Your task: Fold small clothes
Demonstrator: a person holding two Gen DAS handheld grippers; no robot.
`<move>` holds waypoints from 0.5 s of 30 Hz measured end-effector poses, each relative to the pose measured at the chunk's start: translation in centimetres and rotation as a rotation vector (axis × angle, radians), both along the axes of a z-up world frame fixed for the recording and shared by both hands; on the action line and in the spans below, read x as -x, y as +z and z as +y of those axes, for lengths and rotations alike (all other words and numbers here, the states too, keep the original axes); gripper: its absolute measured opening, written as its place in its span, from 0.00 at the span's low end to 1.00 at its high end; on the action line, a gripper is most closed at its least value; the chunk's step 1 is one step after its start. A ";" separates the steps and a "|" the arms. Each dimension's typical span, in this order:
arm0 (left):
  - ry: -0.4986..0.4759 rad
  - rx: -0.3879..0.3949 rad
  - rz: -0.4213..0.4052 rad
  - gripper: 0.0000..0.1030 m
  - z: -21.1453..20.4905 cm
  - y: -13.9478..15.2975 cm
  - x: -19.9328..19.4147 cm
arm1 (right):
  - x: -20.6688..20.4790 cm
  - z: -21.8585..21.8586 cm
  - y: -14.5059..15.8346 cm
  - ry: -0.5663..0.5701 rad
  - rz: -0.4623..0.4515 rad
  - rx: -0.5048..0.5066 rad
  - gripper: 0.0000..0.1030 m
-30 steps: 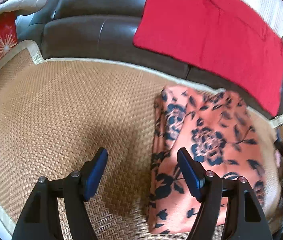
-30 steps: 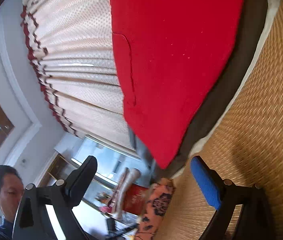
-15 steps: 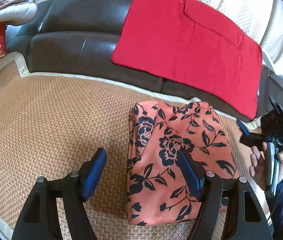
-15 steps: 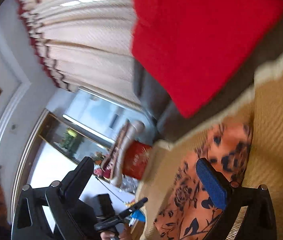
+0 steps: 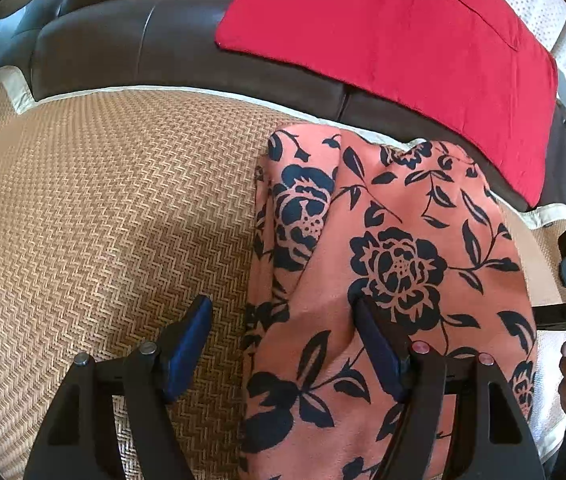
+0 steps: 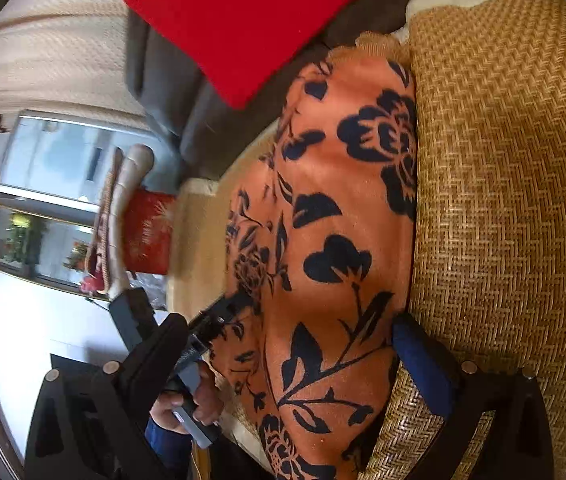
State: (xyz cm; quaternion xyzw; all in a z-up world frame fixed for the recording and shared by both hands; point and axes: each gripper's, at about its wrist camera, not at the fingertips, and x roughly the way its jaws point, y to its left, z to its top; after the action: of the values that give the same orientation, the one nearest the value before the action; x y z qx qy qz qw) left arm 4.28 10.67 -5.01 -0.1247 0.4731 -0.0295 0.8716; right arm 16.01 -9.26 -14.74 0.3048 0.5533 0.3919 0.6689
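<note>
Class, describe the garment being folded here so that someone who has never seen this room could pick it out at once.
Find the dark leather sofa with a woven straw mat spread below its backrest. On that mat, below a plain red cloth draped over the backrest, lies the folded garment. It alone is patterned: salmon-orange with dark navy roses and leaves.

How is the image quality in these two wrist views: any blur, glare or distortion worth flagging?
Left wrist view: sharp, evenly lit; fisheye bends the woven mat edge, and the floral garment reads clearly. Right wrist view: the frame is rotated, the red cloth and background are motion-smeared, and the window is blown out, though the garment near the right tool stays legible.
</note>
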 end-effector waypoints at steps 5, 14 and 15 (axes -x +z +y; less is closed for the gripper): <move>-0.007 0.017 0.006 0.72 0.5 -0.2 0.2 | -0.7 2.0 -0.5 -0.046 0.068 0.027 1.00; -0.052 -0.017 -0.001 0.75 -0.4 -0.9 0.2 | -1.4 5.4 -0.3 -0.027 0.085 0.150 1.00; -0.053 -0.035 -0.009 0.76 -0.7 -1.0 0.3 | -1.5 5.2 -0.4 -0.030 0.088 0.137 1.00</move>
State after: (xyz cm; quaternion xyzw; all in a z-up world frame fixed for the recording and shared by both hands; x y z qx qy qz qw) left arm 4.00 10.00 -6.05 -0.0967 0.4727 -0.0449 0.8747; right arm 17.48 -4.05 -15.11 0.2836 0.6029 0.3295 0.6689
